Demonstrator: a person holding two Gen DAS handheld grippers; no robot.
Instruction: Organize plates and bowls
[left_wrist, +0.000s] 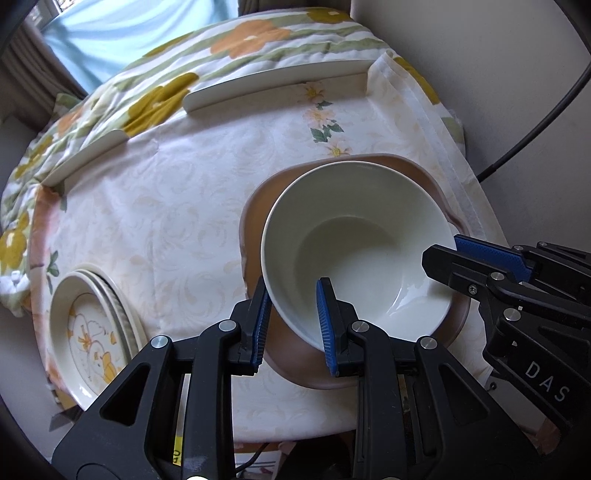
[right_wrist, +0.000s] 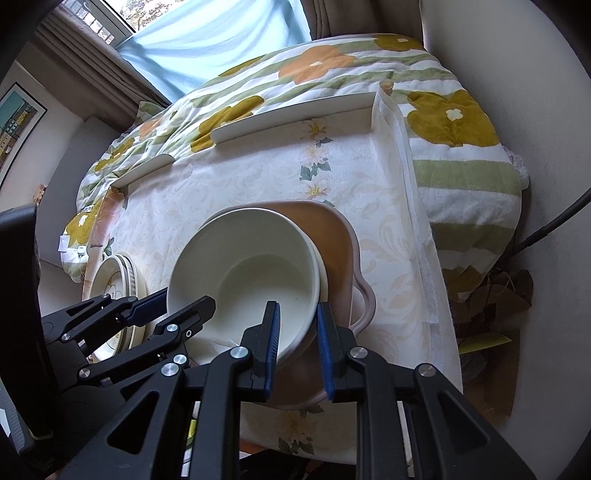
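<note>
Both grippers point steeply down at the cream bowl (left_wrist: 354, 254). The left gripper (left_wrist: 291, 317) pinches its near-left rim; the right gripper (right_wrist: 297, 339) pinches its right rim.

Two cream bowls (right_wrist: 243, 273) sit nested inside one pinkish-brown dish (right_wrist: 332, 236), the second showing only as a rim behind the first. To the left of that dish lies one stack of plates (left_wrist: 92, 332), where at least three rims can be counted, though the exact number is unclear. Beyond the dish, two white curved strips (left_wrist: 273, 88) lie at the far edge of one cloth-covered surface (left_wrist: 184, 206).
</note>
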